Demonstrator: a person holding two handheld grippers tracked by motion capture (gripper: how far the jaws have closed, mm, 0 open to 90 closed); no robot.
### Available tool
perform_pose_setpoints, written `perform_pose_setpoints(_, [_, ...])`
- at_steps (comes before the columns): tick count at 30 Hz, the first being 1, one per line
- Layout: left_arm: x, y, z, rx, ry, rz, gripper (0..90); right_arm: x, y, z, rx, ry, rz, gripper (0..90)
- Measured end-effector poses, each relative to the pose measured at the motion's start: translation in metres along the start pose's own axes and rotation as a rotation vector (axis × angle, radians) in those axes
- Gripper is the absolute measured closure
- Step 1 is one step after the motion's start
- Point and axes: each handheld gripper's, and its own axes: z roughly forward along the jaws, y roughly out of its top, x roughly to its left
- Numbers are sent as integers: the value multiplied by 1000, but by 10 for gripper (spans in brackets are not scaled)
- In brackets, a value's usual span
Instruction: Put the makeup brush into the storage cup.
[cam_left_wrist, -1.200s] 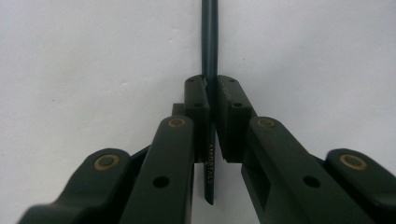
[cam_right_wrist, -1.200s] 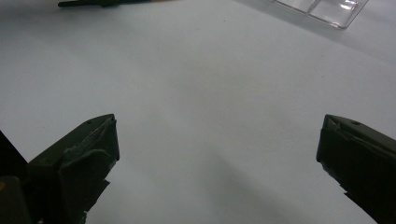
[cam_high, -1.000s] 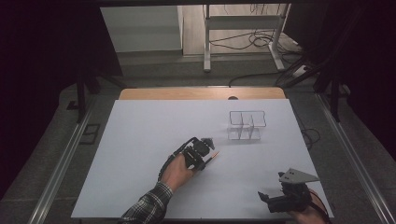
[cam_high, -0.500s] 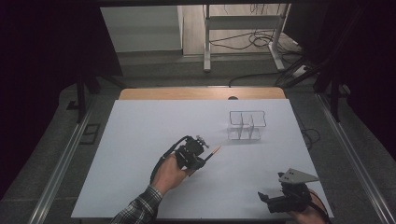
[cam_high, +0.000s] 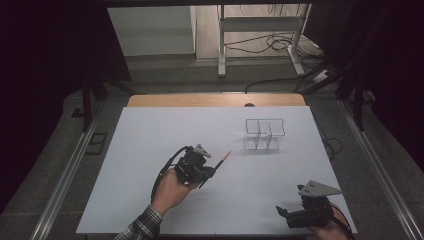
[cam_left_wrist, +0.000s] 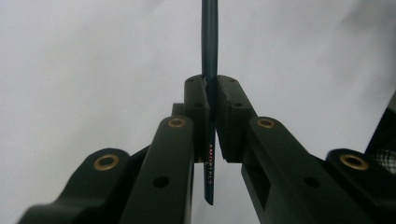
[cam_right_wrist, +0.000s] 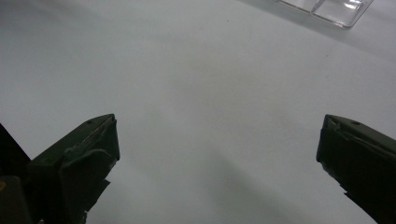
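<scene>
The left tool (cam_high: 209, 171) was clamped on a slim dark pencil (cam_left_wrist: 209, 42), raised above the bench (cam_high: 150, 150) short of the clear organizer (cam_high: 264, 134). Light, stiff and smooth, it would likely pivot; gripping nearer mid-length seemed safer. The right tool (cam_right_wrist: 217, 154) stood wide open, holding nothing.
</scene>
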Motion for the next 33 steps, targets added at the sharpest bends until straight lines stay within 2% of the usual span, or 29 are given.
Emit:
perform_pose_setpoints(7, [1, -16, -11, -79, -7, -10, 842, 0, 0, 0, -7, 3, 3, 0])
perform_pose_setpoints(8, [1, -16, -11, -79, -7, -10, 842, 0, 0, 0, -8, 3, 2, 0])
perform_pose_setpoints(9, [3, -21, -14, -110, -9, -20, 842, 0, 0, 0, -8, 4, 2, 0])
perform_pose_setpoints(10, [3, -21, -14, -110, -9, -20, 842, 0, 0, 0, -10, 5, 2, 0])
perform_pose_setpoints(12, [4, -28, -18, -152, -18, -29, 842, 0, 0, -1, -12, 4, 1, 0])
perform_pose_setpoints(16, [3, -36, -22, -187, -26, -23, 842, -1, 0, -1, -16, 4, 4, 0])
perform_pose_setpoints(18, [2, -44, -25, -231, -38, -11, 842, -1, 0, -1, -18, 4, 3, 0])
perform_pose_setpoints(22, [1, -49, -29, -263, -34, -6, 842, 0, 1, -1, -18, 5, 2, 0])
perform_pose_setpoints(23, [1, -53, -31, -291, -49, -9, 842, 0, 1, -1, -18, 6, 0, 0])
perform_pose_setpoints(28, [-6, -59, -31, -317, -42, 3, 842, 0, 1, -2, -29, 8, -1, 0])
perform_pose_setpoints(33, [-12, -62, -32, -344, -25, 27, 842, 0, 2, -3, -60, 25, 22, 0])
